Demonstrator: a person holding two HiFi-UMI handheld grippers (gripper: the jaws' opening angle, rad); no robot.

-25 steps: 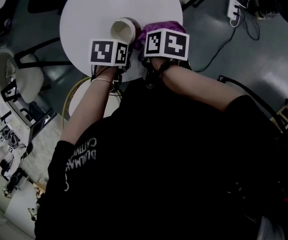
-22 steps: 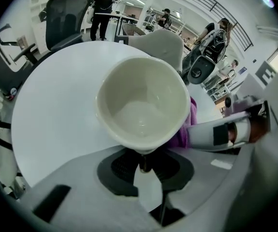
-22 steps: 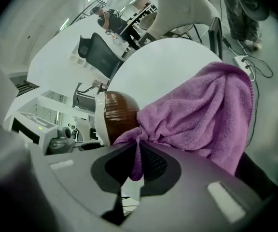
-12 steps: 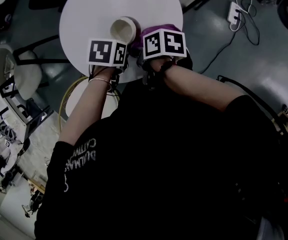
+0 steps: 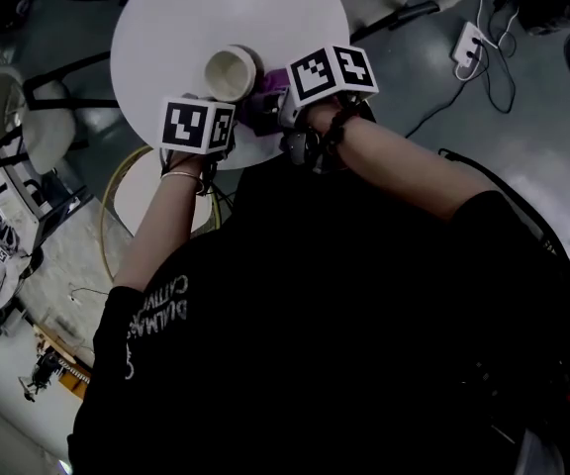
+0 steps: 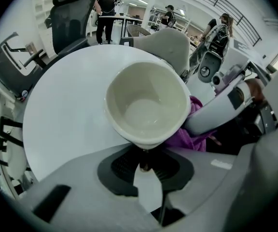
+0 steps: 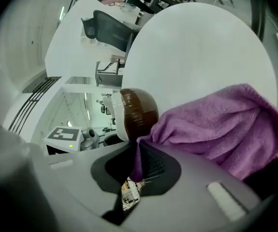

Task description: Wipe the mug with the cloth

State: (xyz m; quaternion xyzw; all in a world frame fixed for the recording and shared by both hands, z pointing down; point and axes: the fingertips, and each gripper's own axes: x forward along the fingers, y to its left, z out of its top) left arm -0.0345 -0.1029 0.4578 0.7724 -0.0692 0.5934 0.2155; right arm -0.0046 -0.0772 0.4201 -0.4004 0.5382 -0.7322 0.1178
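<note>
Left fingers (image 6: 122, 168) clamp mug (image 6: 146, 103) | right fingers (image 7: 154, 161) pinch cloth (image 7: 221, 124) against mug | table (image 6: 66, 110) beneath

Table (image 5: 216, 8): bare from nine through three o'clock; mug (image 5: 231, 70) mid-table and cloth (image 5: 265, 92) at its four o'clock obstruct passage.

The head view looks steeply down from well above the round table (image 5: 166, 28). The left gripper view looks into the mug (image 6: 146, 103) from close; the right gripper view, rolled sideways, sits close behind the cloth (image 7: 221, 124). All three share these things
</note>
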